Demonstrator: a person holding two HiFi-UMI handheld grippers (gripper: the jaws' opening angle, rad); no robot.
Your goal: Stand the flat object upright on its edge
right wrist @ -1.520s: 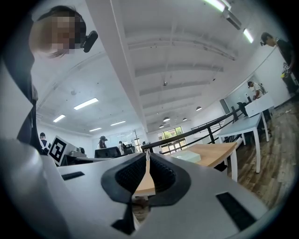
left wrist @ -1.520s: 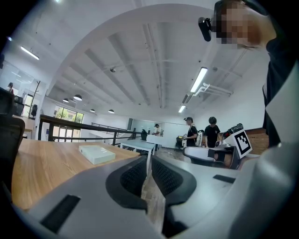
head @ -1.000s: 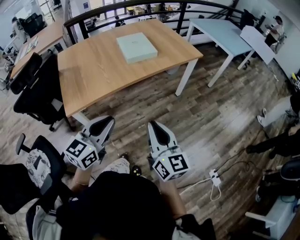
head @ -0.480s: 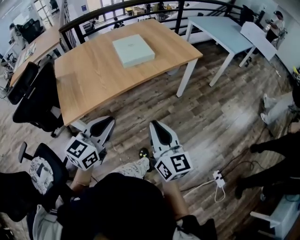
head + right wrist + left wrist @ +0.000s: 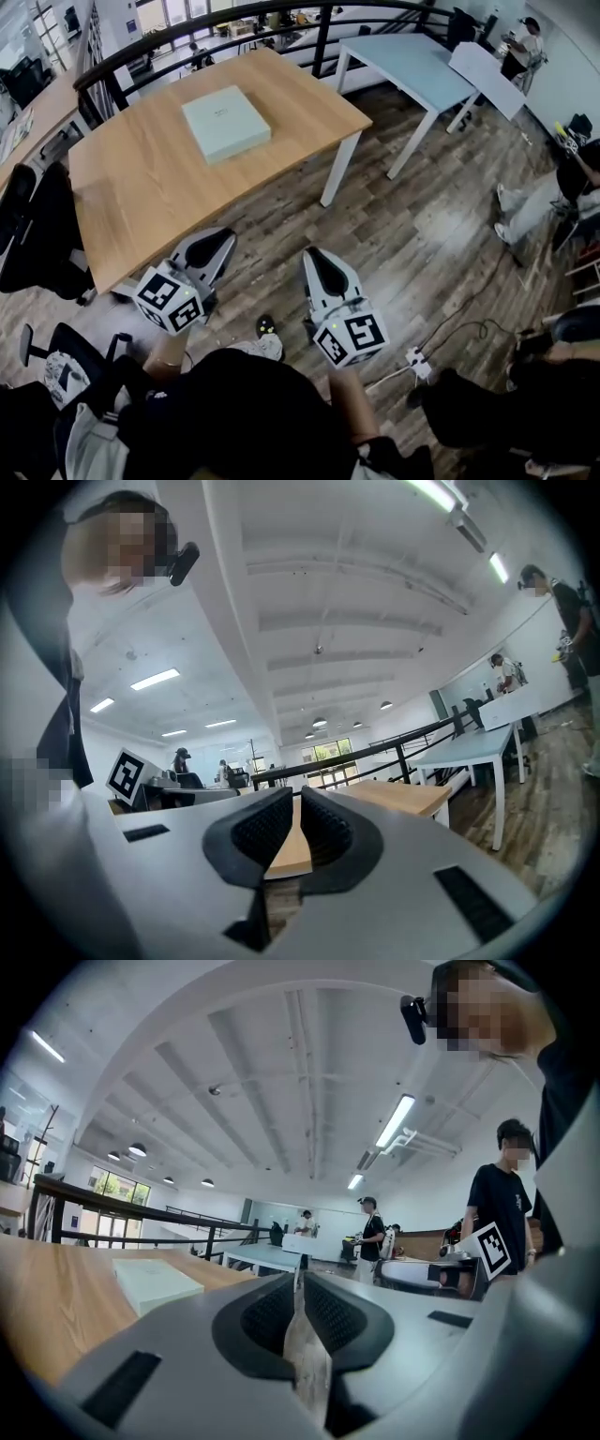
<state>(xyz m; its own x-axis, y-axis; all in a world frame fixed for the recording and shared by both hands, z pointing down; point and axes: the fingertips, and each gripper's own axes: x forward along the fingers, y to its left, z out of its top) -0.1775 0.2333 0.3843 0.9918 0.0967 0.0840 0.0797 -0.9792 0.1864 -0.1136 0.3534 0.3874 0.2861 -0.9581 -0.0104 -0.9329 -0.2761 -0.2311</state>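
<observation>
The step in hand seems to be the approach, since nothing is grasped yet. The left gripper [image 5: 219,238] has its jaws pressed together with nothing between them. The right gripper [image 5: 315,255] is the same, closed and empty. Both point level over the wooden floor [image 5: 412,234], side by side. Just ahead of the left gripper and to its left is the near edge of the table [image 5: 122,216]; the right gripper points more at the table's right corner. Farther ahead, well apart from both grippers and left of where they point, the flat box [image 5: 225,122] lies on its broad face toward the far side of the table. It is the only container that I can see. Its lid is on, so what it holds cannot be told. The next move, I judge, calls for reaching the table, opening the jaws, and lifting one edge of the box while the other gripper steadies it. Beyond stands a white table [image 5: 412,66].
</observation>
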